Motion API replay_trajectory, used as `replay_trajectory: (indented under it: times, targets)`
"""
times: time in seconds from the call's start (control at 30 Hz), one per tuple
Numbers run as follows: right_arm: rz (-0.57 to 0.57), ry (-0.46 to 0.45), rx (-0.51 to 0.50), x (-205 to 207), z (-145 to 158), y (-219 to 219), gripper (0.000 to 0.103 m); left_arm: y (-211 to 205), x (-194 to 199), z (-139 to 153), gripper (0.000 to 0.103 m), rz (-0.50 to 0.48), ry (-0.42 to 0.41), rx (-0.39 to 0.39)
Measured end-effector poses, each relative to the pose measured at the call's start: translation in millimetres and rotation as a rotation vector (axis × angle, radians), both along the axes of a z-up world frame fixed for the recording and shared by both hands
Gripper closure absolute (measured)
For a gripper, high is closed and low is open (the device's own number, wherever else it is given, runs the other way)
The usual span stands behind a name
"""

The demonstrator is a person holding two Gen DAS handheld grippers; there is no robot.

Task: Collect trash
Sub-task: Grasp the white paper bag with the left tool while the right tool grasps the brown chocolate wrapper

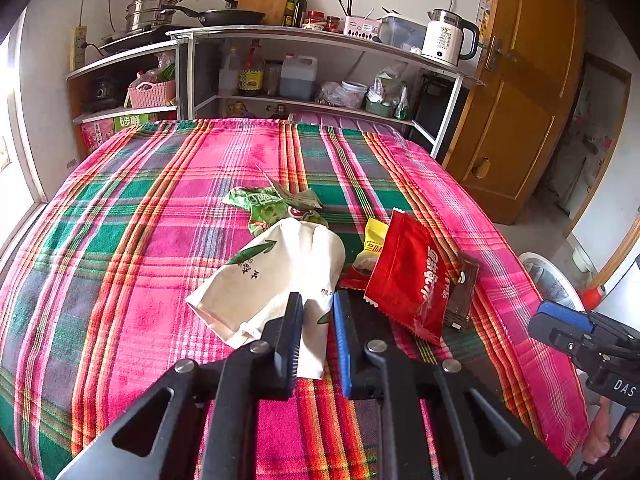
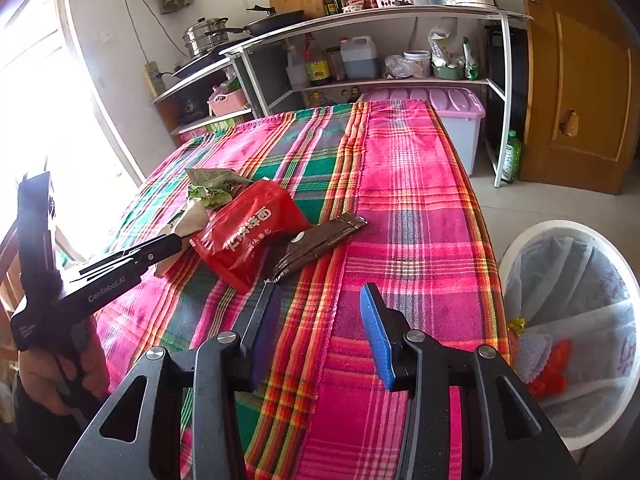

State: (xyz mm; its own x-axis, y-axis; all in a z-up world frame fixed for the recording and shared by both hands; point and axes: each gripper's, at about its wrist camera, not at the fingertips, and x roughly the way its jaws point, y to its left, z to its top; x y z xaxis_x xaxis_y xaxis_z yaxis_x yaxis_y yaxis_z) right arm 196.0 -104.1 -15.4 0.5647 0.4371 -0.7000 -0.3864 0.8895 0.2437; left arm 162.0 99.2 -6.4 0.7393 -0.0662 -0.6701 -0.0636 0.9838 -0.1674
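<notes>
**A:** The left tongs point(image 1: 316, 300) look closed to a narrow gap around a fold of the crumpled white paper bag with green print point(image 1: 276, 272); the bag lies on the plaid-clothed desk point(image 1: 120, 240), not yet lifted. The right tongs point(image 2: 316, 300) hang wide open and empty above the cloth.

**B:** So which step is in hand?

**A:** I judge it the pick-up of the bag. In the left view, the red foil snack packet point(image 1: 412, 276) sits at three o'clock of the bag, the crumpled green wrapper point(image 1: 268, 208) at twelve, a yellow wrapper point(image 1: 374, 240) between them, and a flat dark brown sachet point(image 2: 320, 240) lies under the red packet's far side.

**B:** And next?

**A:** Probably lift the bag clear and carry it rightward to the white round bin with a translucent liner point(image 2: 568, 320), on the floor at three o'clock of the right tongs, beyond the desk's edge.

**B:** Room?

**A:** The cloth nearer the right tongs is bare; the red packet touches the bag's path, so a high lift seems wise.
</notes>
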Motion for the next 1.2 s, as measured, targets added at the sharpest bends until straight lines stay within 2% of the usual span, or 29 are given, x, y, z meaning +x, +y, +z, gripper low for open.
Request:
replay_trajectory:
  times: [0.43, 0.53, 0.67, 0.83, 0.9, 0.97, 1.2]
  targets:
    - [-0.007, 0.041, 0.004, 27, -6, 32, 0.060, 12, -21, 1, 0.089, 0.021, -0.048, -0.067]
    - [-0.025, 0.073, -0.011, 38, -12, 41, 0.060, 15, -24, 1, 0.089, 0.022, -0.056, -0.077]
    - [-0.077, 0.117, -0.008, 50, -20, 44, 0.060, 19, -24, -4, 0.089, 0.015, -0.044, -0.109]
    - [-0.103, 0.102, -0.043, 53, -21, 52, 0.060, 17, -23, -11, 0.089, -0.003, -0.025, -0.125]
    - [-0.103, 0.083, -0.083, 52, -21, 56, 0.062, 18, -22, -11, 0.089, -0.005, -0.023, -0.130]
    - [-0.109, 0.072, -0.108, 50, -21, 56, 0.069, 19, -23, -11, 0.089, -0.006, -0.023, -0.137]
    - [-0.101, 0.075, -0.085, 45, -21, 43, 0.075, 18, -24, -9, 0.089, 0.001, -0.031, -0.118]
